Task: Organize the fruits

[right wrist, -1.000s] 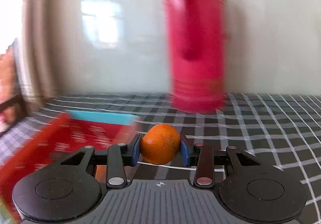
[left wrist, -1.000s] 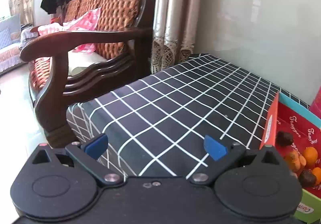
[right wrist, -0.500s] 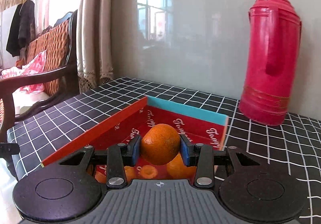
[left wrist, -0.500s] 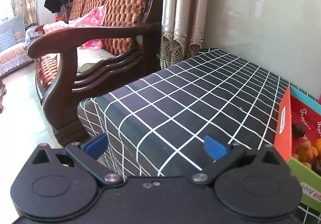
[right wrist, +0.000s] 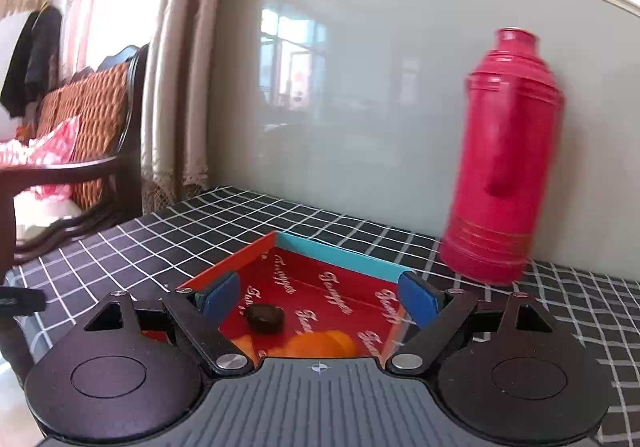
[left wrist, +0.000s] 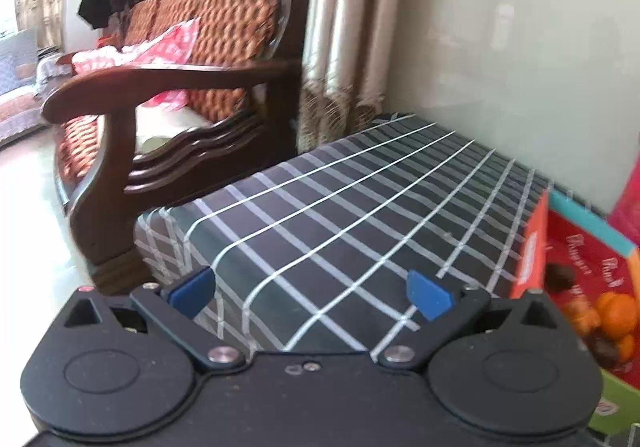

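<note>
A red cardboard box (right wrist: 340,259) with a teal far wall sits on the checked tablecloth. In it lie orange fruits (right wrist: 320,345) and a dark round fruit (right wrist: 265,318). My right gripper (right wrist: 318,301) is open and empty, held above the box's near part. In the left wrist view the box (left wrist: 536,251) is at the far right with orange fruits (left wrist: 614,313) and dark fruits (left wrist: 560,275) inside. My left gripper (left wrist: 310,293) is open and empty, over the table's left end, left of the box.
A tall red thermos (right wrist: 506,159) stands behind the box on the right, against the glossy wall panel. A wooden sofa (left wrist: 172,95) with an armrest stands left of the table (left wrist: 340,207), curtains (left wrist: 340,27) behind it.
My right gripper has opened and the orange it held is gone from its jaws; orange fruit lies in the box below. The left gripper has shifted slightly, still open.
</note>
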Demonstrator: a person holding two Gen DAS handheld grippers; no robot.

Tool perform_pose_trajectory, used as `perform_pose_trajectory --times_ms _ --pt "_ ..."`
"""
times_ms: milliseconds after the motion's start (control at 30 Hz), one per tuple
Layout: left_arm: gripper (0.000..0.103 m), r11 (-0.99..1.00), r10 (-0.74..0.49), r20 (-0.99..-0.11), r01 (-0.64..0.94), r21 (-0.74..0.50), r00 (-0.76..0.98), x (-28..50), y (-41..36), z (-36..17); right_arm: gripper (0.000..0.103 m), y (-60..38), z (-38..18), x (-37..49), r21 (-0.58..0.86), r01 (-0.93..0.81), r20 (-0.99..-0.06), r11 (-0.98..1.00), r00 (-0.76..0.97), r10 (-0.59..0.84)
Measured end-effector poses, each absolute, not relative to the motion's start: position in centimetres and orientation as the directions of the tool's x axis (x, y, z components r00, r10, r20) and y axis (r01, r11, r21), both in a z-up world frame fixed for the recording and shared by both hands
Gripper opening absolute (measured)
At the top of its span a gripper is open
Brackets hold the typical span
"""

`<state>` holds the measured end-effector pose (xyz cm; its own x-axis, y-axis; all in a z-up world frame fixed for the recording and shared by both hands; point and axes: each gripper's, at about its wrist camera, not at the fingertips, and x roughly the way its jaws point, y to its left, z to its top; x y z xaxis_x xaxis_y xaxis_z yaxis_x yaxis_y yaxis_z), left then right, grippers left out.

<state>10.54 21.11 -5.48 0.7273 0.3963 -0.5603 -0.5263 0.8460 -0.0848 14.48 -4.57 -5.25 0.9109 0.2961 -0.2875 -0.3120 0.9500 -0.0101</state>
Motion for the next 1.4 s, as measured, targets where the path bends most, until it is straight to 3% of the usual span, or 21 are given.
perform_pose_trajectory --times_ms 33,67,300,500,867,1400 --pt "0.096 0.855 0.387 -0.554 -0.511 -0.083 0.737 10.6 20.5 -5.2 0.102 -5.4 -5.0 13.5 -0.002 -0.286 -0.288 0.958 0.918 0.273" --pt "0.097 0.872 0.367 -0.549 -0.483 -0.079 0.751 10.7 19.8 -4.9 0.103 -6.1 -4.8 12.6 0.001 -0.261 -0.29 0.965 0.924 0.25" --pt "0.097 0.948 0.231 -0.504 -0.309 -0.076 0.832 8.0 13.9 -2.0 0.103 -10.8 -4.4 6.0 -0.014 -0.119 -0.364 0.993 0.925 0.106" --pt "0.097 0.984 0.142 -0.473 -0.177 -0.03 0.87 3.3 9.3 1.0 0.103 -13.9 -3.4 1.3 0.07 -0.033 -0.398 0.997 0.916 0.058" --pt "0.097 0.991 0.127 -0.421 -0.134 0.013 0.898 -1.0 5.6 3.3 0.103 -15.6 -1.1 -1.8 0.078 0.104 -0.4 0.992 0.914 -0.064" --pt "0.097 0.992 0.12 -0.45 -0.129 0.012 0.885 -1.2 5.8 2.5 0.103 -14.9 -1.2 -1.3 0.08 0.089 -0.412 0.993 0.91 -0.048"
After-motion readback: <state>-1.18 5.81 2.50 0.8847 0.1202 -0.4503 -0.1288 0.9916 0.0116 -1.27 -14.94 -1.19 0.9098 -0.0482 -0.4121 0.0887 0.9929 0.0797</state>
